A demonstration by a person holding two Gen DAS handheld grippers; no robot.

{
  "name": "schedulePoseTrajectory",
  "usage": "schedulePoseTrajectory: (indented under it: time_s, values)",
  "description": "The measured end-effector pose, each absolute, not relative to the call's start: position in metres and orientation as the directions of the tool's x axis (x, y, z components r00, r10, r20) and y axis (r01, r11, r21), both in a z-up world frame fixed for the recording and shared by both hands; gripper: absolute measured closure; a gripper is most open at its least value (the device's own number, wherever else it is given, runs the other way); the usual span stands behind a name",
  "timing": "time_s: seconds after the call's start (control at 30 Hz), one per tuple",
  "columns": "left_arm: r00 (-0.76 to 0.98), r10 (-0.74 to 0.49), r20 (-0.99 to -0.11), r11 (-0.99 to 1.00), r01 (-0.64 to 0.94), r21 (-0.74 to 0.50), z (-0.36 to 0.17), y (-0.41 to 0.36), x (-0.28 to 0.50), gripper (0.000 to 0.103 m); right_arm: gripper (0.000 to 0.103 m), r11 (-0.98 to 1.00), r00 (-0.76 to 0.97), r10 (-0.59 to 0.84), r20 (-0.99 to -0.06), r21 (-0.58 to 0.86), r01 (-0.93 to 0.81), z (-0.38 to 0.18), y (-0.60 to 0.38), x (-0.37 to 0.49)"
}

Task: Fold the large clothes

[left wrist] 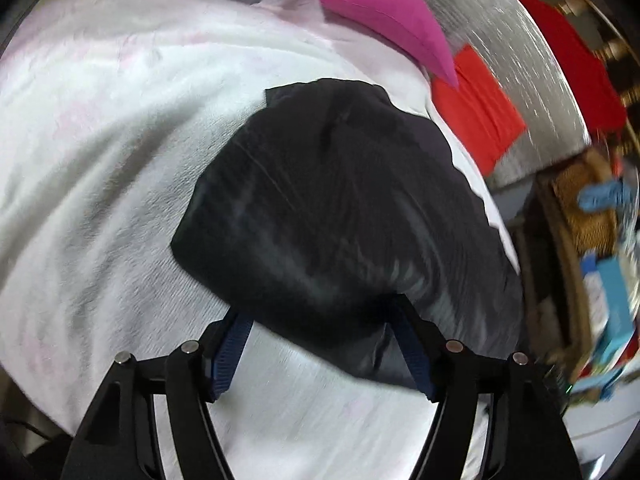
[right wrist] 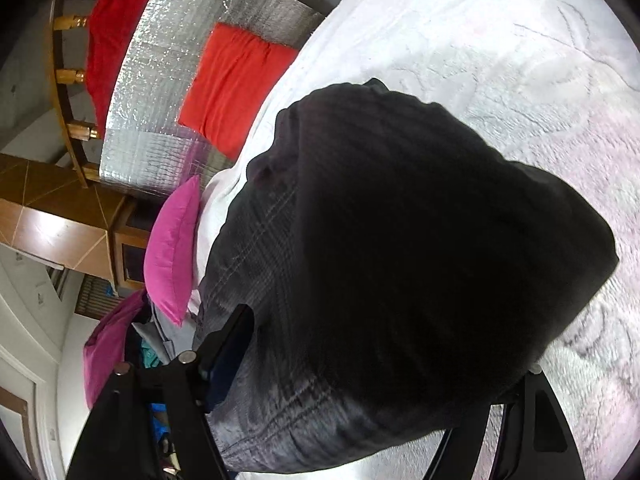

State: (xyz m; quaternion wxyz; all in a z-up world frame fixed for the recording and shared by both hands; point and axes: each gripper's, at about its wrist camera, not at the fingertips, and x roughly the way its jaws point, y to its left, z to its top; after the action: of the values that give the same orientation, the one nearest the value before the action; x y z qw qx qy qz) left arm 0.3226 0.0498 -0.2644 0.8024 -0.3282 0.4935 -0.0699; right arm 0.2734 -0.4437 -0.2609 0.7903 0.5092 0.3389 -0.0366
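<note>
Left gripper (left wrist: 324, 344): jaws spread, straddling black garment (left wrist: 340, 208) edge, not pinching.
Right gripper (right wrist: 372, 380): spread; far finger hidden.
Garment: folded bundle on white blanket (left wrist: 100, 140).
Handling: soft, light, floppy.
Grip: near folded edge.

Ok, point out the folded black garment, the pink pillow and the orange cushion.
black garment (left wrist: 332, 208): left wrist view, middle of top face.
pink pillow (right wrist: 172, 248): right wrist view, centre of cover.
orange cushion (right wrist: 232, 88): right wrist view, middle.

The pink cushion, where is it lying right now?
The pink cushion lies at the white blanket's edge, between the black garment and the orange cushion.
</note>
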Motion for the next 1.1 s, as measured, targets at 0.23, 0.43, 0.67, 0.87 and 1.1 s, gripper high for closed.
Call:
schedulePoseTrajectory:
  time_s: [0.23, 0.43, 0.67, 0.87, 1.1]
  values:
    - [0.509, -0.452, -0.733, 0.720, -0.276, -0.636, -0.271, 0.056, 0.344, 0.044, 0.028, 0.550, 0.755, 0.249, -0.606, 0.730, 0.405, -0.261, -0.438, 0.285]
    - [0.575, -0.393, -0.718, 0.777, -0.211, -0.594, -0.251, 0.055, 0.350, 0.063, 0.045, 0.614, 0.764, 0.216, -0.607, 0.693, 0.377, -0.251, -0.424, 0.298]
    - [0.592, -0.340, -0.730, 0.834, -0.168, -0.525, -0.247, 0.050, 0.357, 0.064, 0.045, 0.743, 0.804, 0.159, -0.572, 0.606, 0.284, -0.231, -0.402, 0.325]
    - [0.522, -0.303, -0.797, 0.868, -0.195, -0.457, -0.255, 0.040, 0.354, 0.041, 0.044, 0.640, 0.739, 0.241, -0.629, 0.676, 0.366, -0.255, -0.422, 0.331]
    - [0.560, -0.322, -0.763, 0.812, -0.252, -0.527, -0.244, 0.072, 0.339, 0.036, 0.027, 0.377, 0.797, 0.239, -0.555, 0.809, 0.451, -0.256, -0.476, 0.266]
